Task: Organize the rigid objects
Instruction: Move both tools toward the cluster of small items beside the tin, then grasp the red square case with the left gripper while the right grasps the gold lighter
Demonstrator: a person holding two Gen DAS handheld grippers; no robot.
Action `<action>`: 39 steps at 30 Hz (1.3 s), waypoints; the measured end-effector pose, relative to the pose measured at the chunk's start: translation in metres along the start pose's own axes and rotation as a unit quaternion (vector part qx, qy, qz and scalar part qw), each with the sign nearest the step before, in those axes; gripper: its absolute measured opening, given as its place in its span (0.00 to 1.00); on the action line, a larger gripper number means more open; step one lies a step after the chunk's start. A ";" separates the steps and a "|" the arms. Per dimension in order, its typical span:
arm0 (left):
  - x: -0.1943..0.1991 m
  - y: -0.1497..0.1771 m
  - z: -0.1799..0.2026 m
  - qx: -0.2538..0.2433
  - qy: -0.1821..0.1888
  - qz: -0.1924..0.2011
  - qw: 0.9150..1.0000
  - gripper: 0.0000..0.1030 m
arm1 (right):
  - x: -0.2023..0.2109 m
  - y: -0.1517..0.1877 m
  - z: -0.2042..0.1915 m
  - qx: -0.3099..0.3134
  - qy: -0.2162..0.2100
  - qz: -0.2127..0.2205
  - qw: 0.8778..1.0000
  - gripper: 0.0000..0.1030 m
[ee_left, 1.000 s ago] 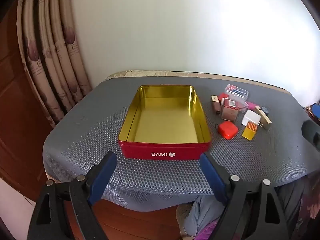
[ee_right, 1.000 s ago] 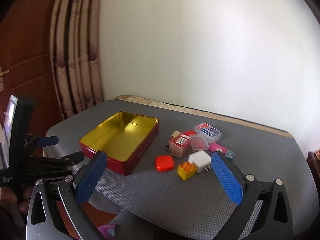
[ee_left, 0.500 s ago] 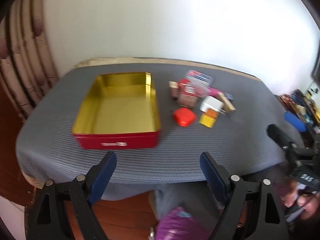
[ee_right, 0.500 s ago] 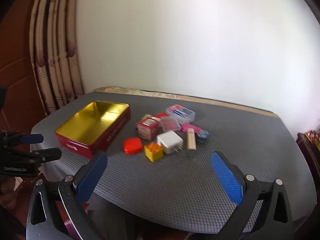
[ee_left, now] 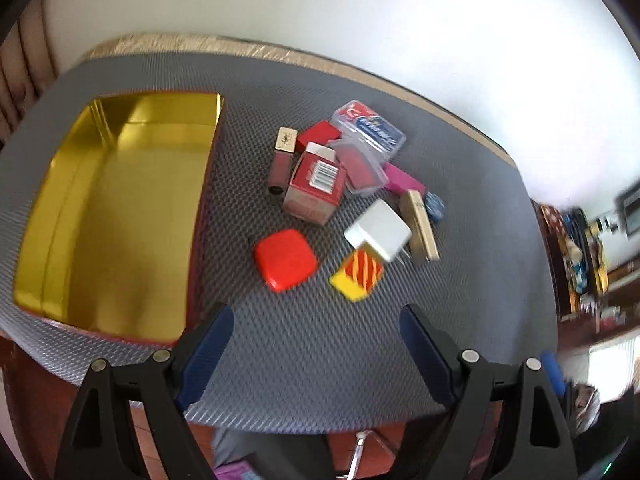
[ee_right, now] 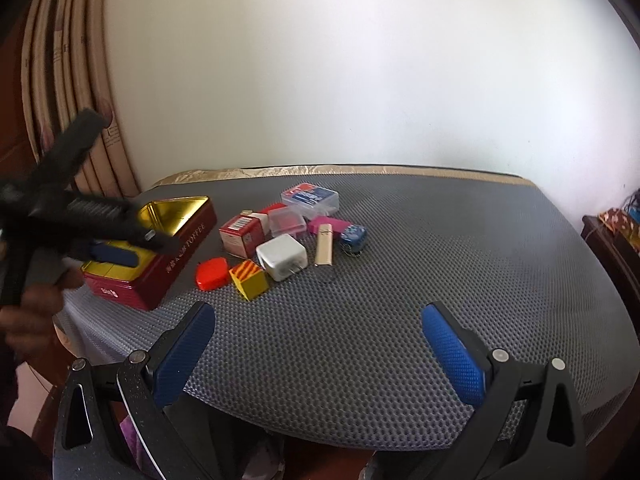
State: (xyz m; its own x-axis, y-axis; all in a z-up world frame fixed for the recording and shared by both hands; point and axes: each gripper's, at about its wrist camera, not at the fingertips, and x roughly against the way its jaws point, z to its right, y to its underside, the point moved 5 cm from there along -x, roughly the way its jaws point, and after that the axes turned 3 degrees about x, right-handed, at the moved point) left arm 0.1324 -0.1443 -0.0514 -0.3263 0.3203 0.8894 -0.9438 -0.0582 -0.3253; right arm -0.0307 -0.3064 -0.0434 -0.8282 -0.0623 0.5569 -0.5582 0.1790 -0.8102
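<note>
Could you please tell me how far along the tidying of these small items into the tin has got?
Nothing looks done yet: the red tin is empty. Nothing is in hand; the left gripper and right gripper hover with jaws open. Every item, such as the red case and white charger, remains on the mat.

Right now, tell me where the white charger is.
In the left wrist view the white charger lies on the grey mat right of the red tin, just behind the yellow block and beside the wooden stick.
</note>
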 end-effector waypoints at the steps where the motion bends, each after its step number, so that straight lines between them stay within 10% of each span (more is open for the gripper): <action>1: -0.008 -0.005 0.001 0.007 -0.002 -0.009 1.000 0.85 | 0.004 0.003 -0.001 -0.002 0.003 0.000 1.000 1.00; 29: -0.076 -0.033 -0.003 0.098 -0.091 -0.065 0.989 0.84 | -0.026 0.016 0.043 -0.072 -0.020 -0.040 0.996 1.00; 33: -0.074 -0.035 -0.004 0.126 -0.097 -0.067 0.985 0.46 | -0.028 0.015 0.046 -0.072 -0.021 -0.041 0.996 1.00; 39: -0.071 -0.038 0.011 0.122 -0.151 -0.052 0.980 0.46 | -0.028 0.015 0.051 -0.073 -0.029 -0.041 0.996 1.00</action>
State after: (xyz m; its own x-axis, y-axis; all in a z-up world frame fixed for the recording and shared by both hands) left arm 0.1914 -0.1751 -0.0988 -0.1933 0.0446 0.9801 -0.9455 -0.2752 -0.1740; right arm -0.0188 -0.3516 -0.0806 -0.7834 -0.1388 0.6058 -0.6152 0.3111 -0.7244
